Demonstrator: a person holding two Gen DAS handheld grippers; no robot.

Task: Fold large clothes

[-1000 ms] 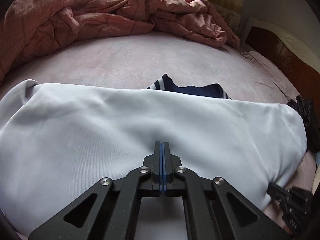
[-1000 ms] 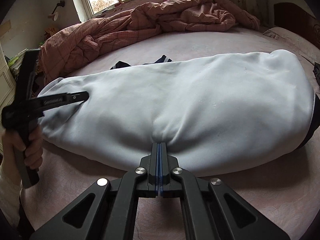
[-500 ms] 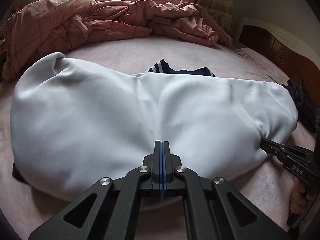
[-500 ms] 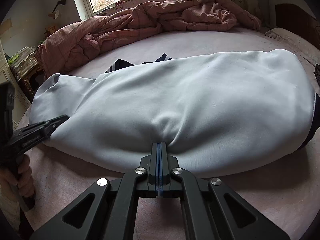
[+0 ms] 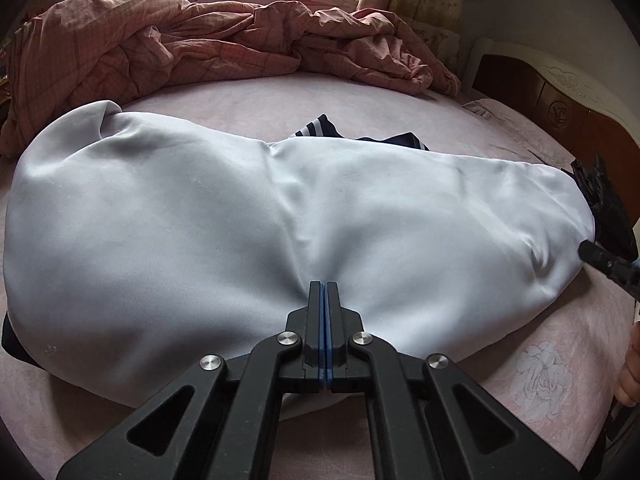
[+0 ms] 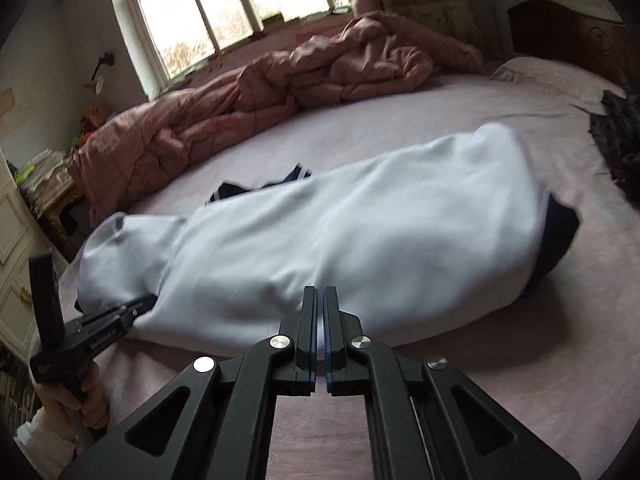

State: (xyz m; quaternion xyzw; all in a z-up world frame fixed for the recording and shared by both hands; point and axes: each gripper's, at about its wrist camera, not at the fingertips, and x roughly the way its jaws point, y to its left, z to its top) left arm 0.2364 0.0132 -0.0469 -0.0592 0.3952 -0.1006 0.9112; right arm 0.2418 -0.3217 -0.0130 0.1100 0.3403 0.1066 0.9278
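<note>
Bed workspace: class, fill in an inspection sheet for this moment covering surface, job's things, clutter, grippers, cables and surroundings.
Surface: pink bed sheet, faint flower print.
Job's things: white garment lying across the sheet; navy trim shows behind it.
Clutter: quilt bunched at the far side; dark cloth at the right edge.
Grippers: left gripper jaws shut on the garment's near edge; right gripper jaws slightly apart.
Cables: nothing seen.
Surroundings: window, headboard.

Home bedroom: pink bed w/ rumpled quilt, carved headboard, window, nightstand clutter
</note>
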